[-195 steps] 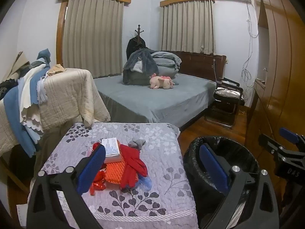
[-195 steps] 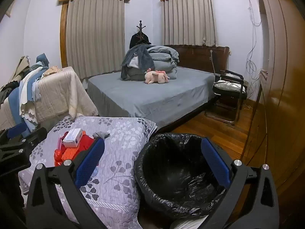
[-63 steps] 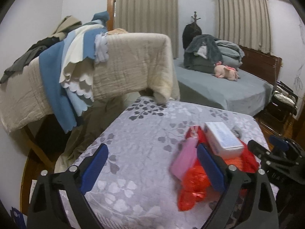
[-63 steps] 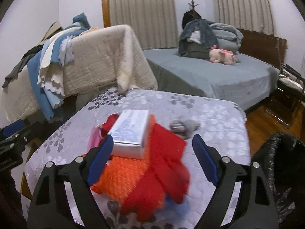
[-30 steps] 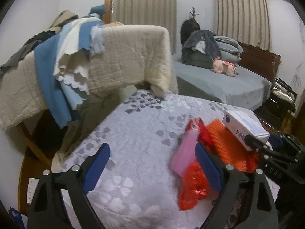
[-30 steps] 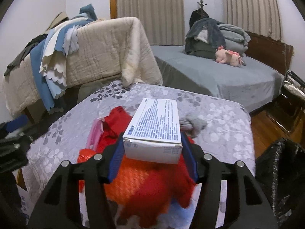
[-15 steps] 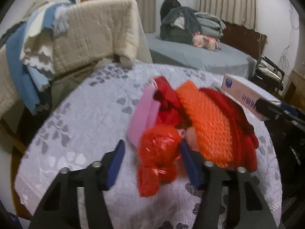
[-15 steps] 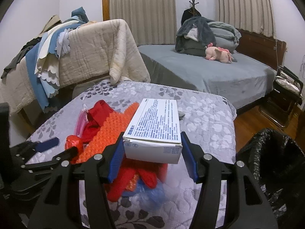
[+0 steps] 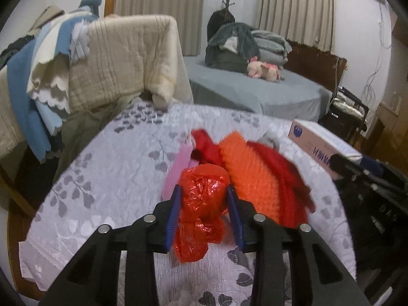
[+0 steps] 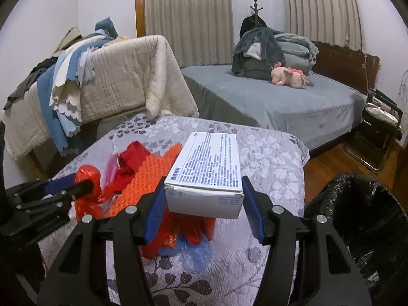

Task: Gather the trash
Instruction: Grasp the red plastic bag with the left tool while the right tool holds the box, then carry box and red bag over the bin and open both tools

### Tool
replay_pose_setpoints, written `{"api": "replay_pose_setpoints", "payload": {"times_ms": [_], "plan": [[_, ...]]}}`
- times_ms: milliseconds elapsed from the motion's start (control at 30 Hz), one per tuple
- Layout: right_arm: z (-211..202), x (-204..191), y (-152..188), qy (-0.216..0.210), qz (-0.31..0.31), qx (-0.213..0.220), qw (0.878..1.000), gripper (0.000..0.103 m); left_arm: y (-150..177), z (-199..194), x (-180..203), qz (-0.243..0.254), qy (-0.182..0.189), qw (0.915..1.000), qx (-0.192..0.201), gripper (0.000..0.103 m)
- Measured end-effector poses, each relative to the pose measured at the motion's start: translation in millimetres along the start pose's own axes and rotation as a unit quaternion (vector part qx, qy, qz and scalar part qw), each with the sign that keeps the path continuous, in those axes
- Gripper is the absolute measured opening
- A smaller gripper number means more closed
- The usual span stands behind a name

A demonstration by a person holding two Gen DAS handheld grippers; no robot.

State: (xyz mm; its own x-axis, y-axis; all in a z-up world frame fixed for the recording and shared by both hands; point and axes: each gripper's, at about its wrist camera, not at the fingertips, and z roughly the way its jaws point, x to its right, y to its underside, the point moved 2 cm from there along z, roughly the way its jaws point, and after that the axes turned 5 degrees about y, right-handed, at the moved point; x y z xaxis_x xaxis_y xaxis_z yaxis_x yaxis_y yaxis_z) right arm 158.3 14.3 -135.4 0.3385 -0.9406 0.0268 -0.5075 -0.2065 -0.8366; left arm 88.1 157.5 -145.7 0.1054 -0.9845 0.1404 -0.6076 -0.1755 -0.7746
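My left gripper (image 9: 204,211) is shut on a crumpled red plastic bag (image 9: 201,204), which also shows in the right wrist view (image 10: 88,193). My right gripper (image 10: 202,204) is shut on a white printed cardboard box (image 10: 207,173) and holds it above the pile; the box also shows in the left wrist view (image 9: 321,145). On the grey floral quilt (image 10: 267,158) lie an orange knobbly glove (image 9: 247,170), red gloves (image 9: 283,168), a pink item (image 9: 178,168) and a blue plastic scrap (image 10: 195,252). A bin with a black liner (image 10: 364,211) stands to the right.
A chair draped with cream and blue blankets (image 10: 102,76) stands behind the quilt on the left. A grey bed (image 10: 280,102) with folded bedding and a pink plush toy (image 10: 288,76) lies beyond. A dark folding chair (image 10: 380,125) stands on the wood floor at right.
My right gripper closed on the white box and lifted it off the pile. My left gripper moved in and closed on the red plastic bag.
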Motion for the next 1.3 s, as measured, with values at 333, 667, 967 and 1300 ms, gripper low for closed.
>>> {"api": "replay_pose_setpoints", "payload": {"times_ms": [333, 667, 967, 1300], "plan": [[-41, 35, -10, 0.022, 0.025, 0.031, 0.999, 0.055, -37, -27, 41, 0.027, 0.027, 0.9986, 0.036, 0.035], [-78, 117, 6, 0.103, 0.066, 0.034, 0.992, 0.055, -44, -11, 132, 0.079, 0.106, 0.9909, 0.027, 0.035], [-102, 197, 44, 0.191, 0.112, 0.014, 0.975, 0.055, -38, 18, 221, 0.117, 0.184, 0.976, 0.002, 0.035], [-114, 263, 82, 0.249, 0.149, -0.006, 0.957, 0.056, -25, 45, 313, 0.161, 0.255, 0.9533, -0.025, 0.038]]}}
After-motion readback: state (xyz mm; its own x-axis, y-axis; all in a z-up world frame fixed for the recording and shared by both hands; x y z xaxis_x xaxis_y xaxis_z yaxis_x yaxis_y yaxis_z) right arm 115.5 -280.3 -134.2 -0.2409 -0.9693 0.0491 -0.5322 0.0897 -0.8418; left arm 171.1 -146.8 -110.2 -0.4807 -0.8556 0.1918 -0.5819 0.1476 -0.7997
